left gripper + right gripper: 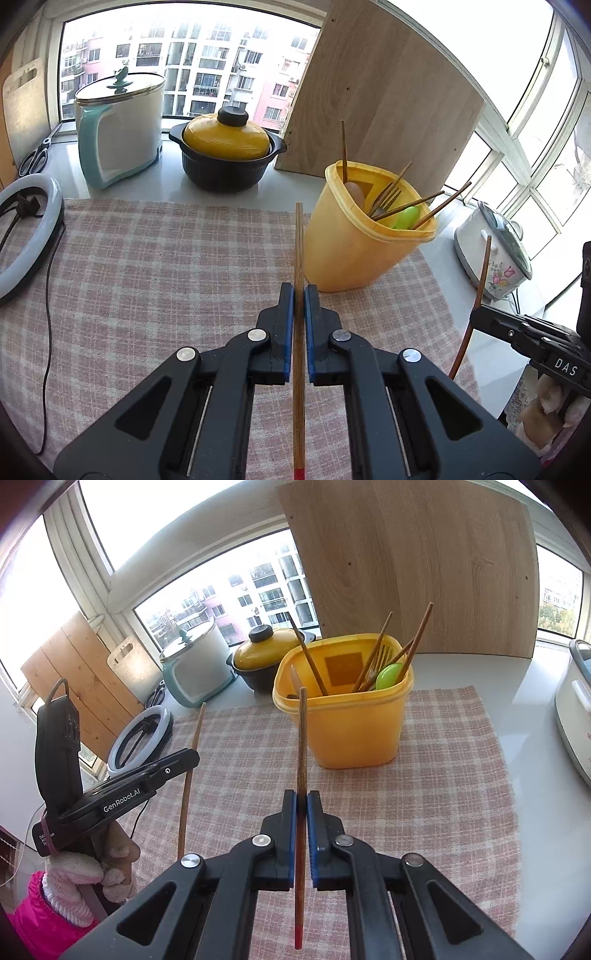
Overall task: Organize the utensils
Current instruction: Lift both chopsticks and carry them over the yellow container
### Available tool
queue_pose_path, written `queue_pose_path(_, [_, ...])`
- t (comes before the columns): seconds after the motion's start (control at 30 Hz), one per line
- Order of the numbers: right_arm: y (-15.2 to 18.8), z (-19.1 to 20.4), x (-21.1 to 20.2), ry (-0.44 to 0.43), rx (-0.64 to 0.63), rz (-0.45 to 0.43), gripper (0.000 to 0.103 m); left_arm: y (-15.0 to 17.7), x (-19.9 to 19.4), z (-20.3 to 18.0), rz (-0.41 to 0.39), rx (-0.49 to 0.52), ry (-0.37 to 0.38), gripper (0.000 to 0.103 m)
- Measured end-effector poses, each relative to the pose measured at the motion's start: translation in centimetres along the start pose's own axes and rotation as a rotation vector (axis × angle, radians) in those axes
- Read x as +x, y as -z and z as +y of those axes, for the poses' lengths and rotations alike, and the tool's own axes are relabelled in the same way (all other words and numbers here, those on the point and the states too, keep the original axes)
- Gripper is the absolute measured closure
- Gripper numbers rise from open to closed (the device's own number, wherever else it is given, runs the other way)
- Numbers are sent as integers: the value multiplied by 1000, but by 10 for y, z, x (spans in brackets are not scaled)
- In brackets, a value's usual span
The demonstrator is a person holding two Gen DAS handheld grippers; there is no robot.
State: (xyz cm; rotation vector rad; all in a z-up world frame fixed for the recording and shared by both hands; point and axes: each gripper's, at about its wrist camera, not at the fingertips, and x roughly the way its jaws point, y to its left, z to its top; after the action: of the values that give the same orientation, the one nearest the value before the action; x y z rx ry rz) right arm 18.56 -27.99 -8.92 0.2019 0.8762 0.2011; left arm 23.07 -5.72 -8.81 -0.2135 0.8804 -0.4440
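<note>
My left gripper (299,288) is shut on a light wooden chopstick (299,240) that points forward over the checked cloth. My right gripper (302,796) is shut on a darker chopstick (303,734) with a red end. A yellow utensil tub (351,254) (354,731) stands ahead of both, slightly to the right. It holds several chopsticks, a fork (382,657), a green spoon (389,675) and a pale spoon. Each view shows the other gripper to the side: the right gripper (478,314) and the left gripper (194,755), each above the cloth with its stick.
A pink checked cloth (166,266) covers the counter. Behind it stand a white pot with a teal handle (118,129), a yellow-lidded black casserole (227,147) and a leaning wooden board (384,92). A ring light (29,236) lies left, a rice cooker (495,254) right.
</note>
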Motion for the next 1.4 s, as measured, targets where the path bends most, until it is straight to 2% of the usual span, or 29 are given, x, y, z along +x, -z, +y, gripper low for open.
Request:
queue_pose_path(0.37, [-40, -22, -36, 25, -2, -99, 100, -39, -4, -31, -112, 50, -16, 99])
queue_pose_path(0.73, [-94, -28, -60, 1, -6, -193, 100, -74, -2, -53, -199, 68, -9, 99])
queue_pose_path(1.03, [-130, -28, -57, -20, -9, -237, 100, -102, 18, -60, -218, 70, -14, 99])
queue_pose_path(1.4, [-162, -34, -42, -12, -9, -278, 100, -139, 41, -72, -278, 56, -9, 99])
